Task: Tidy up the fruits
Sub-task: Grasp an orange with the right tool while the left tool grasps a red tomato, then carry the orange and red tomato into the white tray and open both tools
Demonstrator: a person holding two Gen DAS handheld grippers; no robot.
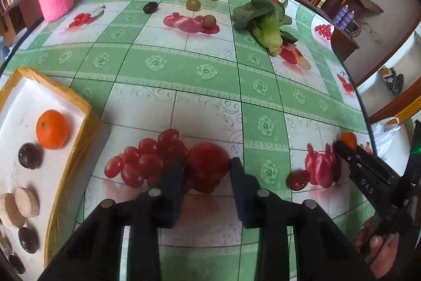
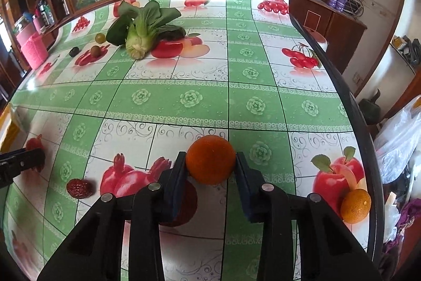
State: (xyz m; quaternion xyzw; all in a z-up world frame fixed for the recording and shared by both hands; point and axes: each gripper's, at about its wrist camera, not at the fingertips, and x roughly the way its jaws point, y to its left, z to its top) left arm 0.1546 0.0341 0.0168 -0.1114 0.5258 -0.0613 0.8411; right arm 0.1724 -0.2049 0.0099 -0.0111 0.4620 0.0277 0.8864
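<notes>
The white tray, edged in yellow tape at the left side of the table, is the collecting place, and everything else can be read from it. It already holds an orange, dark plums and some pale round discs laid in a loose line, which suggests that fruit is being gathered there by kind. Just to the right of the tray, on the fruit-printed tablecloth, the left gripper has its jaws drawn in on either side of a red tomato; the pads look to be touching its flanks, so it reads as a grip, though the tomato seems to rest on the cloth. Farther right of the tray, the right gripper is clamped on a small mandarin, both pads pressed to its sides and angled steeply down, the sensible way to take a round thing that would roll. A red date lies on the cloth between the two grippers, and another mandarin sits farthest from the tray, near the table's right edge. Well beyond the tray, toward the far side of the table, lie a leafy green vegetable, two green fruits, a brownish one and another dark plum, all yet to be sorted. Both held fruits probably go to the tray next.
</notes>
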